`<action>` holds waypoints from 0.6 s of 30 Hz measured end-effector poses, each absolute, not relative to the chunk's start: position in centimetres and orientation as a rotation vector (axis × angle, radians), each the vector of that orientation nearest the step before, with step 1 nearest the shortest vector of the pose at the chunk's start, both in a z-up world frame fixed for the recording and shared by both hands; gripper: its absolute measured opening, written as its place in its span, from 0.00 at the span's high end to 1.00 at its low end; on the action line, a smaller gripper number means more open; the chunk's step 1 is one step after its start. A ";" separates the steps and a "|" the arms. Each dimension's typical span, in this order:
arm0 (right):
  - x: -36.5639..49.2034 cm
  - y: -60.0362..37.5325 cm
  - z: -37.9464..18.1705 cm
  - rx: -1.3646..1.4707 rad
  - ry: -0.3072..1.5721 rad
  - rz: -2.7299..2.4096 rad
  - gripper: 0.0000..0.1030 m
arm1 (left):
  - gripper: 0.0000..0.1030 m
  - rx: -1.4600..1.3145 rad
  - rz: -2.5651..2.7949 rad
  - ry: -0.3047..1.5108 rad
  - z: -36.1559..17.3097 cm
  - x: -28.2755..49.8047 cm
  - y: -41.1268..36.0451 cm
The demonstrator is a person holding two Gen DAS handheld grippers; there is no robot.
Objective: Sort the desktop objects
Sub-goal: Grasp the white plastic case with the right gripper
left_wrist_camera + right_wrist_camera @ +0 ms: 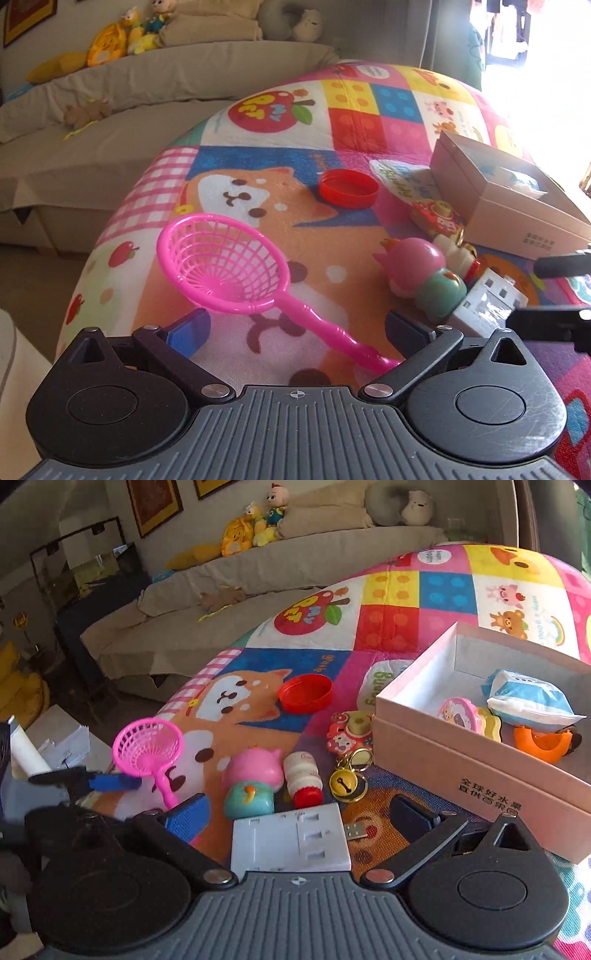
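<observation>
A pink toy net lies on the colourful mat, its handle running back between the fingers of my open left gripper. It also shows in the right wrist view. My right gripper is open over a white USB hub. Beyond the hub lie a pink and teal doll, a small bottle with a red cap, a gold bell keyring and a red lid. An open pink box at the right holds a tissue pack and small toys.
A beige sofa with plush toys runs behind the mat. The mat's left edge drops to the floor. The left gripper shows at the left of the right wrist view. The box stands at the right in the left wrist view.
</observation>
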State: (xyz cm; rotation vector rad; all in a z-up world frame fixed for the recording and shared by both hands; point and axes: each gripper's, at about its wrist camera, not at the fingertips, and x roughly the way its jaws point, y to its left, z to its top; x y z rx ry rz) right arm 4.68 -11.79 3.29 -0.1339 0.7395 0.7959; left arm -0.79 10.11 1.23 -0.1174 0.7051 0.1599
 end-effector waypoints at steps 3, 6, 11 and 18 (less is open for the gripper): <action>3.3 -11.6 2.5 -0.203 0.717 0.789 0.00 | 0.00 -0.113 0.153 0.699 1.3 1.2 10.2; 3.2 -11.5 1.7 -0.202 0.739 0.787 0.02 | 0.00 -0.119 0.117 0.696 1.3 3.0 9.7; 3.3 -11.9 1.2 -0.182 0.751 0.768 0.24 | 0.00 -0.154 0.006 0.679 1.8 3.9 8.4; 2.4 -16.1 1.1 -0.168 0.741 0.604 0.24 | 0.00 -0.055 -0.071 0.648 2.5 1.5 6.3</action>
